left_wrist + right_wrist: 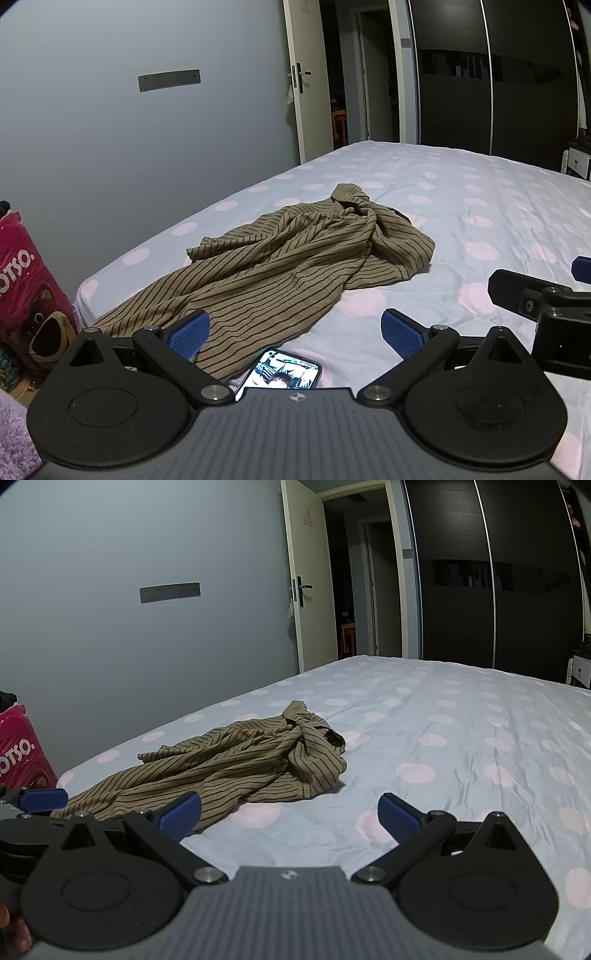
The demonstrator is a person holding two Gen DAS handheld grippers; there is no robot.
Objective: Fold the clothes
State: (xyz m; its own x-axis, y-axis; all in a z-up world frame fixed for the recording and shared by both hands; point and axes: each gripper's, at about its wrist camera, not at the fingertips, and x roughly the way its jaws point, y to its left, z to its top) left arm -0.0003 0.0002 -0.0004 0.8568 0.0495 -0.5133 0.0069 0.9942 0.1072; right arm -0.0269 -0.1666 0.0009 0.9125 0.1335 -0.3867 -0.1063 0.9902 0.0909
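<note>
A crumpled olive-brown garment with dark stripes (pixel 295 254) lies on the bed near its left edge; it also shows in the right wrist view (pixel 243 760). My left gripper (pixel 295 334) is open and empty, hovering over the garment's near end. My right gripper (pixel 290 812) is open and empty, just right of the garment's near part, above the sheet. The right gripper's body shows at the right edge of the left wrist view (pixel 546 306). A blue pad of the left gripper shows at the left of the right wrist view (pixel 40 799).
The bed has a light blue sheet with pink dots (pixel 480 229). A phone with a lit screen (pixel 280 373) lies on the sheet by the garment's near end. A pink bag (pixel 26 280) stands left of the bed. An open door (pixel 314 74) and dark wardrobe (pixel 498 74) stand beyond.
</note>
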